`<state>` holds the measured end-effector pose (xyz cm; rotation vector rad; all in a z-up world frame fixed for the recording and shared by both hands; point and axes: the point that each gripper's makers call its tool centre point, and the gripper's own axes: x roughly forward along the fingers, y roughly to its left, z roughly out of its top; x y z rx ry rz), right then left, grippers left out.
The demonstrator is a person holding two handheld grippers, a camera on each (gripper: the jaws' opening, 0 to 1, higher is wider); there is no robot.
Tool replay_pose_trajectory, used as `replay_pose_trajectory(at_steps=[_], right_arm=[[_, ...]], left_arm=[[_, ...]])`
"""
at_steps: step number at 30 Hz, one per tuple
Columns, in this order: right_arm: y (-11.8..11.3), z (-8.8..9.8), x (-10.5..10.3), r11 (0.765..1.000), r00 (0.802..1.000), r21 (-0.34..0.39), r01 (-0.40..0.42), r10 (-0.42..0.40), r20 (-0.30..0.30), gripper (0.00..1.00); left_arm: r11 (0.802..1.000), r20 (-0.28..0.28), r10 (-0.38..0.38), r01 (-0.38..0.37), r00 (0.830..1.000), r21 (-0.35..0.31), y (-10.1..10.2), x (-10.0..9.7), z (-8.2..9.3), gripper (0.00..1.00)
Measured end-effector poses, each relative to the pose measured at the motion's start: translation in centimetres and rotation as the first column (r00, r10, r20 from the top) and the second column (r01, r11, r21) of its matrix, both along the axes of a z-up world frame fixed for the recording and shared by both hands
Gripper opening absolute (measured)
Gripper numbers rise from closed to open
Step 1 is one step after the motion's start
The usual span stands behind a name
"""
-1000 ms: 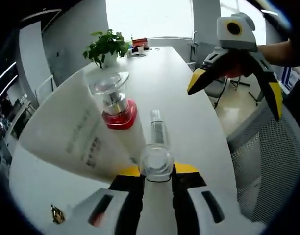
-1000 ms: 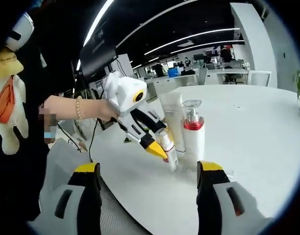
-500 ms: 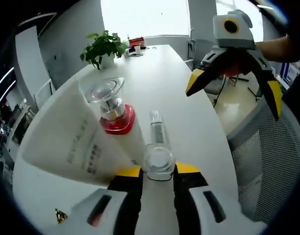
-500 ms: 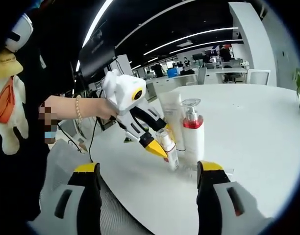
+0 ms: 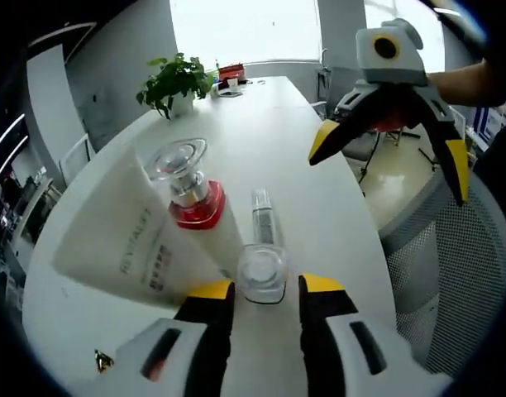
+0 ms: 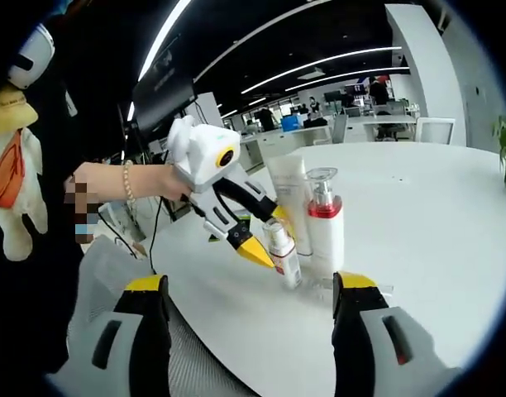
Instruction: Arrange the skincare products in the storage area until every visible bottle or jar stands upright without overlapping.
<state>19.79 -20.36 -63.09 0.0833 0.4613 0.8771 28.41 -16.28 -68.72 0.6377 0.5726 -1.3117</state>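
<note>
- Left gripper (image 5: 265, 288) has just loosened up. Half a second back its jaws were pinched tight on the small clear-capped bottle (image 5: 261, 273); now there's a sliver of gap on each side of the cap, so it's narrow but not clamping as far as I can tell.
- The right gripper view backs that up: the left gripper (image 6: 268, 234) straddles the top of the small clear-capped bottle (image 6: 282, 252), which sits on the table (image 6: 418, 215) on its own base, maybe leaning a touch.
- That bottle is just beside the pump bottle (image 6: 325, 223) with the red collar, on the side nearer the person, and the white tube (image 6: 290, 198) is right behind both. All three read as standing with no overlap, though they're packed close.
- In the left gripper view, the white tube (image 5: 129, 240) and pump bottle (image 5: 195, 194) look tilted, but that's just the fisheye.
- Right gripper (image 6: 249, 285) is wide open, holds nothing and hovers off the table edge. It's also up top in the left gripper view (image 5: 389, 157).
- My take: this placement is basically done, and the left gripper needs to back off straight so it doesn't tip the bottle.
- A slim clear thing (image 5: 261, 217) seems to lie flat just past the small bottle. I can't tell what it is, but it's possibly the next job.
</note>
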Motion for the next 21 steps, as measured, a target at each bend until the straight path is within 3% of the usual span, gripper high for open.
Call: replay_pose_trajectory(at_steps=[12,21], right_arm=[[-0.4,0.5,-0.5,1.0,1.0,-0.001,0.012,-0.012,0.012,0.82],[-0.6,0.7,-0.9,1.0,1.0,-0.014,0.015,-0.014,0.02,0.83]], left_arm=[[1.0,-0.013,0.029,-0.029,0.999,-0.004,0.9,-0.8,1.0,0.42],[0.998,-0.009,0.066,-0.066,0.998,0.001,1.8,-1.5,1.8,0.57]])
